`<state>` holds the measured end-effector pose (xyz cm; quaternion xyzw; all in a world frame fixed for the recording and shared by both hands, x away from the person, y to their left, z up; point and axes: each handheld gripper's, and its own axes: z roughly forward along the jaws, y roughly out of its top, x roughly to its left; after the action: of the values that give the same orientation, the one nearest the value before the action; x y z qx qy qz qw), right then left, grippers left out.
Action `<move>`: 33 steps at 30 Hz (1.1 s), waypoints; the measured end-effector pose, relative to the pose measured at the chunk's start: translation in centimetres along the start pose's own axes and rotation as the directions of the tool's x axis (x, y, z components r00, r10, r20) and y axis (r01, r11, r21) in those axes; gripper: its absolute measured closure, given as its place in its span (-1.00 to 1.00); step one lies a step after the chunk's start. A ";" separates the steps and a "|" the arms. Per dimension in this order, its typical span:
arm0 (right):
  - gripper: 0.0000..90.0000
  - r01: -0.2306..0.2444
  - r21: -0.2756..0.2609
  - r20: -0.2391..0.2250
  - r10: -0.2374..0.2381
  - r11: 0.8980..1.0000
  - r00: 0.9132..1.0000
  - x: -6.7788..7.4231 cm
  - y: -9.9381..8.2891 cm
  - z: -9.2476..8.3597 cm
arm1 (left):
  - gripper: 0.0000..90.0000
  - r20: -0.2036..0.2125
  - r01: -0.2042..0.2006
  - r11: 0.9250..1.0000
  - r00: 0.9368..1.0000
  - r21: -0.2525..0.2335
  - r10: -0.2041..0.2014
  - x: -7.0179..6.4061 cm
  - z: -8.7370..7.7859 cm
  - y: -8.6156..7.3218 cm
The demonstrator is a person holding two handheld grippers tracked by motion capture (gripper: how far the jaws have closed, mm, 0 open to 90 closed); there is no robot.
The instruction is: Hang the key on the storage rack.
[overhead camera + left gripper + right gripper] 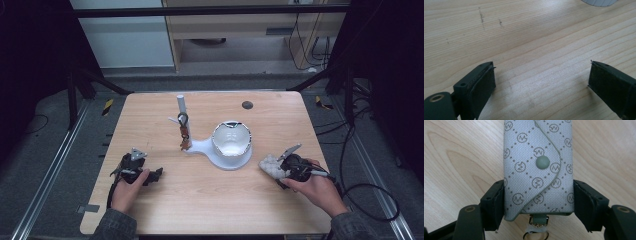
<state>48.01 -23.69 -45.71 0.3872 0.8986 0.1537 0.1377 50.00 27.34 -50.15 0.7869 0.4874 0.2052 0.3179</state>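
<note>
One key pouch [537,167], one white stand [220,150] (with bowl), two tools.

A grey pouch [537,167] printed with dotted diamonds and circled monograms lies on the pale woodgrain table [456,152].

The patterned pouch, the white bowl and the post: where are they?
patterned pouch [537,170], right gripper view, on its snap flap.
white bowl [231,140], high view, inner wall.
white post [181,106], high view, upper shaft.
</note>
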 end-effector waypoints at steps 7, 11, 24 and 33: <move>-0.30 0.059 -0.002 0.027 -0.059 0.998 0.998 0.2 0.8 -1.2 | -0.87 -0.005 -0.003 1.000 1.000 0.003 0.003 0.0 0.1 0.0; -0.30 0.091 -0.001 0.041 -0.091 0.996 0.995 0.3 1.2 -1.7 | -0.87 -0.005 -0.006 1.000 1.000 0.008 0.006 0.1 0.2 -0.1; -0.29 0.181 -0.008 0.107 -0.179 0.983 0.978 0.7 3.2 -3.6 | -0.92 -0.008 -0.007 1.000 1.000 0.001 0.007 0.1 0.3 -0.2; -0.29 0.237 -0.019 0.135 -0.232 0.971 0.963 1.3 5.0 -5.2 | -0.96 -0.009 -0.010 1.000 1.000 -0.023 0.009 0.1 0.4 -0.5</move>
<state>48.46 -20.36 -39.20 0.2851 0.9241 0.1261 0.2209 49.94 27.48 -50.81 0.7847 0.4826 0.2157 0.3237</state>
